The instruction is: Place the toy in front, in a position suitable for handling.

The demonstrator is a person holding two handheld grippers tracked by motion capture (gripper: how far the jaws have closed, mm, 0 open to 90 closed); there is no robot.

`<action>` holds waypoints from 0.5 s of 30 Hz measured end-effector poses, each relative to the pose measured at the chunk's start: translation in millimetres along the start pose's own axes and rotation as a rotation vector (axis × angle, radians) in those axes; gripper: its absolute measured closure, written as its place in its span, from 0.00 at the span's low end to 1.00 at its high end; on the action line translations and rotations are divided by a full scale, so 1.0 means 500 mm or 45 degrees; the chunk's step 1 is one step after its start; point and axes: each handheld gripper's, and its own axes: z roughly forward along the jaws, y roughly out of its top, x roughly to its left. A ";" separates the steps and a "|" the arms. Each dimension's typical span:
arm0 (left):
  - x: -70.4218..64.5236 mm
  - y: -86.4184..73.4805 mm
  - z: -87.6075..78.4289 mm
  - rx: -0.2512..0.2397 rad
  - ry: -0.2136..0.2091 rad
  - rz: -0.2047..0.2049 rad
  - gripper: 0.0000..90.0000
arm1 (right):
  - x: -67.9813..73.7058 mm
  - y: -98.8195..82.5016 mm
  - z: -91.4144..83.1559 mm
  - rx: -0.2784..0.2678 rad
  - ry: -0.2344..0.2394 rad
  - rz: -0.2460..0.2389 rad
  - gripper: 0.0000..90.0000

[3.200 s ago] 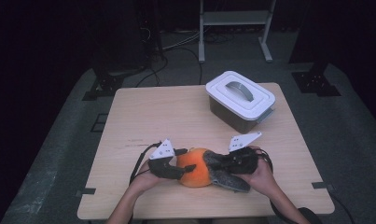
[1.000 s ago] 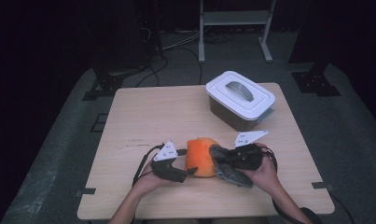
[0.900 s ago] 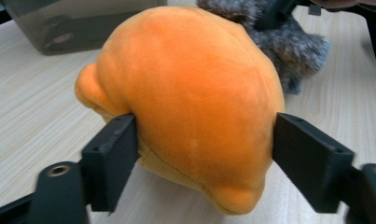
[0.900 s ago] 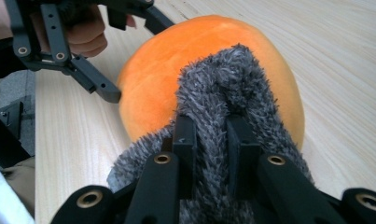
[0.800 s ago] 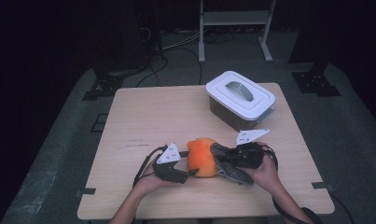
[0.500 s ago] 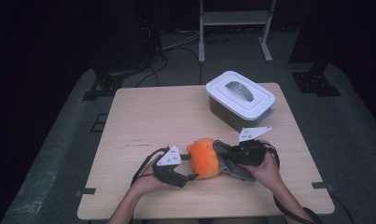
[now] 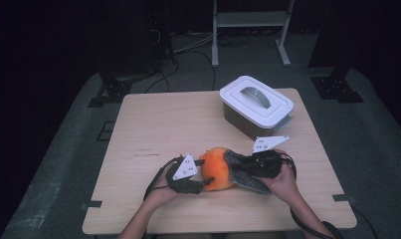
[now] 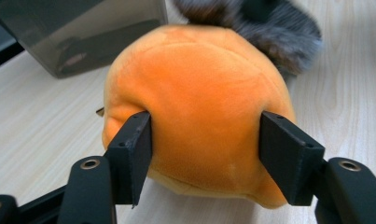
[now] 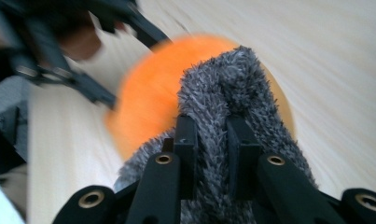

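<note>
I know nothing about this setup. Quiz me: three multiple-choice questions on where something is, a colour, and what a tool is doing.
1. Where is the lidded box?
A. far right of the table
B. near left corner
C. on the floor

2. What colour is the plush toy's round body?
A. blue
B. orange
C. green

3. What is the right tool doing?
A. lying open
B. pinching the toy's grey fuzzy part
C. lifting the box lid

Answers: 1 A, the high view shows it there. 2 B, both gripper views show orange. 3 B, its jaws squeeze grey fur.
</note>
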 end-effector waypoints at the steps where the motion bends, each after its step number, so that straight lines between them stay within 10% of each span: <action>1: 0.001 -0.001 0.004 0.007 -0.003 -0.014 0.41 | 0.000 0.000 0.000 0.000 0.000 0.000 0.85; 5: -0.001 0.004 0.016 0.025 0.005 -0.017 0.41 | 0.030 0.013 0.008 0.012 -0.010 -0.091 0.85; 10: -0.001 0.003 0.017 -0.009 -0.016 -0.037 0.31 | 0.007 0.000 0.007 0.020 -0.022 -0.043 0.85; 15: -0.020 0.002 0.040 0.023 -0.007 0.085 0.08 | 0.001 -0.002 0.006 0.018 -0.013 -0.018 0.84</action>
